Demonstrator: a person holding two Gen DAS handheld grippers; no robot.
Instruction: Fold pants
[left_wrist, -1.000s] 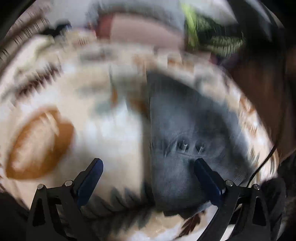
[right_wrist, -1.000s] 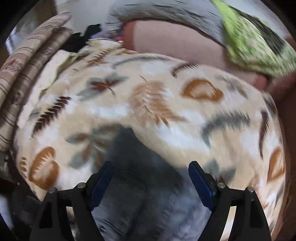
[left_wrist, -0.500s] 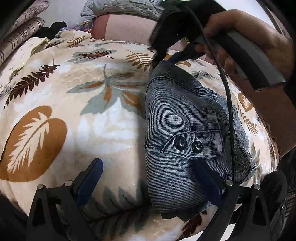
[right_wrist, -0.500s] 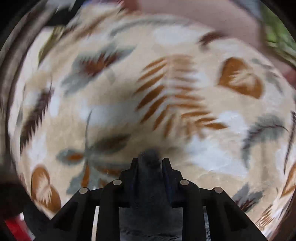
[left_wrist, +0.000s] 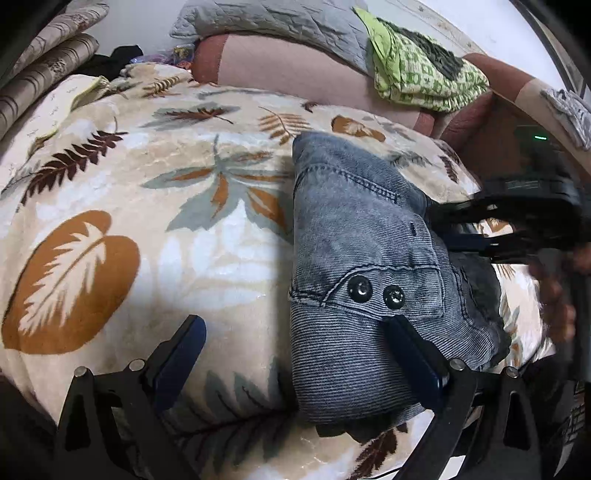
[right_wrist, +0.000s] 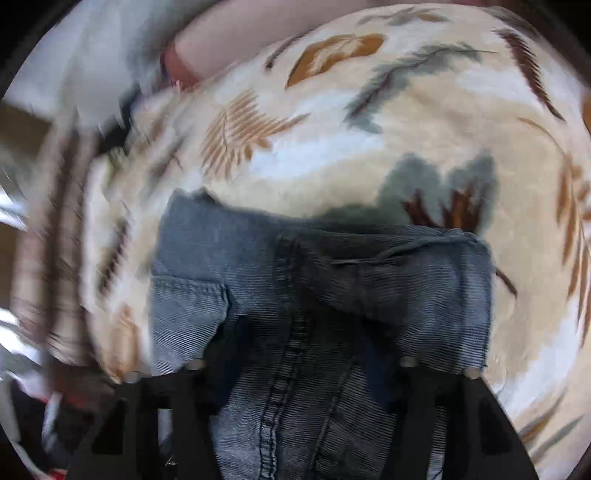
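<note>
— Now, what is shown in the left wrist view?

— A folded bundle of grey denim pants (left_wrist: 362, 280) is seen lying on a leaf-printed blanket (left_wrist: 155, 229) spread over a bed, right of centre in the frame, two snap buttons (left_wrist: 376, 290) facing up. The left tool (left_wrist: 295, 354) is held wide open at the bottom of the frame: its right-hand finger is laid against the lower part of the bundle, its left-hand finger stands over bare blanket, and nothing is clamped. At the right edge the right tool (left_wrist: 465, 230) is seen coming in at the bundle's far side, a hand blurred behind it.

— And in the right wrist view?

— The pants (right_wrist: 332, 295) fill the lower middle of a blurred frame, a seam running down between the fingers of the right tool (right_wrist: 303, 369). Its jaws are opening; denim is seen between them, but no pad can be judged to be pressing on it.

— Which step is in hand?

— A fold appears to have been laid, and the cloth is being let go by the right tool. The bundle looks compact, so the task is judged to be near its end.

— What is called for next?

— The right tool should be drawn clear without the top layer being dragged, and the loose right edge pressed flat or tucked.
</note>
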